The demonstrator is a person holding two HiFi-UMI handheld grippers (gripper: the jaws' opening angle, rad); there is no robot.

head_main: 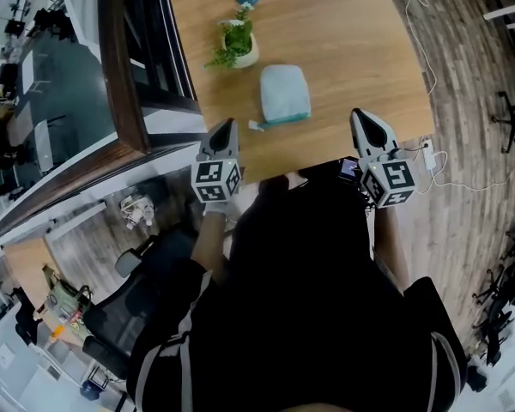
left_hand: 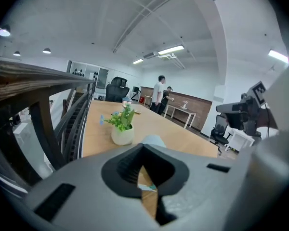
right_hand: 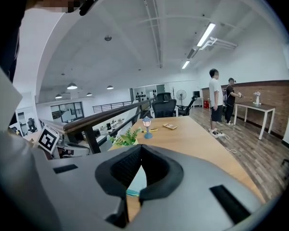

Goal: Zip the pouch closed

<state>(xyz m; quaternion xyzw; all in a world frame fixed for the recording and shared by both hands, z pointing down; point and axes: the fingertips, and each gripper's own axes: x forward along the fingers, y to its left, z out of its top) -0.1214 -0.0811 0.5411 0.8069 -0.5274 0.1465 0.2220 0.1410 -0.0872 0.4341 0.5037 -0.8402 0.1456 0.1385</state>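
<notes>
Left tongs [head_main: 227,127] and right tongs [head_main: 361,117] hang closed near pouch [head_main: 284,93].

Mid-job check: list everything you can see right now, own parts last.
pouch: one, pale blue with a teal edge, flat on the table, ahead of both grippers
potted plant: one, green in a white pot, beyond the pouch
lamp figurine: one, blue, farther up the table
table: one, light wood
bystanders: two, far side of the room
left gripper: one, grey, jaws shut, empty
right gripper: one, grey, jaws shut, empty
</notes>
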